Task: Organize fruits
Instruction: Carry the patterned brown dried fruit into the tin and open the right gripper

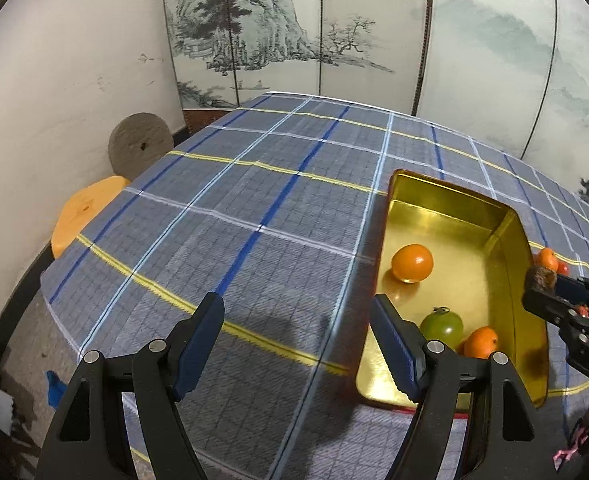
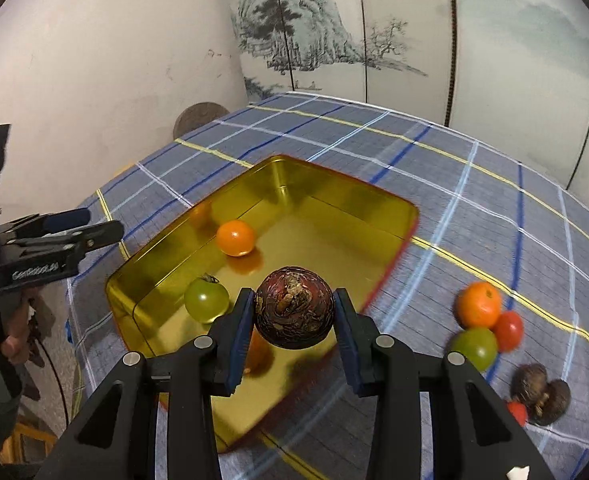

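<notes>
The right gripper [image 2: 294,316] has its jaws pinched on a dark reddish-brown wrinkled round fruit [image 2: 294,307] and carries it above the near end of the shiny gold rectangular tin [image 2: 346,196], so this looks like the drop-off step. Next move probably calls for lowering it and letting go onto bare tin floor. Inside already: a round orange fruit [image 2: 235,237], a green tomato-like fruit [image 2: 206,301] and another small orange fruit [image 1: 481,342] (mostly hidden under the gripper in the right wrist view), so the drop wants to miss those.

The left gripper [image 1: 298,344] hangs wide open and empty over the blue-grey plaid tablecloth [image 1: 254,208], just beside the tin's left wall. It isn't in the way.

Still waiting on the cloth to the right: a loose cluster of orange, red and green fruits [image 2: 484,320], plus two dark brown ones [image 2: 542,394].
</notes>
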Tool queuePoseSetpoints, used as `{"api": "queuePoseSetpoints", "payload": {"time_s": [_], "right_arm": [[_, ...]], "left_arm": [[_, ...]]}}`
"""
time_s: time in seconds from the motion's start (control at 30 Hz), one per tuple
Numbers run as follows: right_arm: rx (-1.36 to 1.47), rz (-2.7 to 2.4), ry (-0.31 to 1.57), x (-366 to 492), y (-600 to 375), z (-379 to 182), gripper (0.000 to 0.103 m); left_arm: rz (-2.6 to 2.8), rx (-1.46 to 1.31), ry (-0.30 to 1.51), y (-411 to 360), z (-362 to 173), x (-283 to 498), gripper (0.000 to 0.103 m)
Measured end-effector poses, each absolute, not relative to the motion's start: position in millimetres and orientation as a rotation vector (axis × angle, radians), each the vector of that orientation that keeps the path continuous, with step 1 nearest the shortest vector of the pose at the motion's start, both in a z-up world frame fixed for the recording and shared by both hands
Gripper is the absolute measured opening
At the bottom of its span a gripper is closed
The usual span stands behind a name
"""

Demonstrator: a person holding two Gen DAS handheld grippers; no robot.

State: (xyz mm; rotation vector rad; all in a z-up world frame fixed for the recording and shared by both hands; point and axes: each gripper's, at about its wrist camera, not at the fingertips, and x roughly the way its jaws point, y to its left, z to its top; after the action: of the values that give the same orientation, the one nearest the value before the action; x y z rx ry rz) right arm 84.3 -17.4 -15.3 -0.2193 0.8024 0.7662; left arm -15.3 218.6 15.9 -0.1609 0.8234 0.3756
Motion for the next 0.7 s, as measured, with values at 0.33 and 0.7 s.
{"api": "queuePoseSetpoints", "payload": {"time_s": [0.33,0.7], "right_arm": [[-0.305,0.762,0.829,91.4,12.8,-32.3,0.036],[-0.320,0.755,0.853,92.8,18.6,-43.2,0.037]], "left_arm": [[0.403,-0.172,0.841,226.4,10.0,-17.8,0.075],[0.402,-0.186,0.847,227.9,8.1,-17.9,0.075]]}}
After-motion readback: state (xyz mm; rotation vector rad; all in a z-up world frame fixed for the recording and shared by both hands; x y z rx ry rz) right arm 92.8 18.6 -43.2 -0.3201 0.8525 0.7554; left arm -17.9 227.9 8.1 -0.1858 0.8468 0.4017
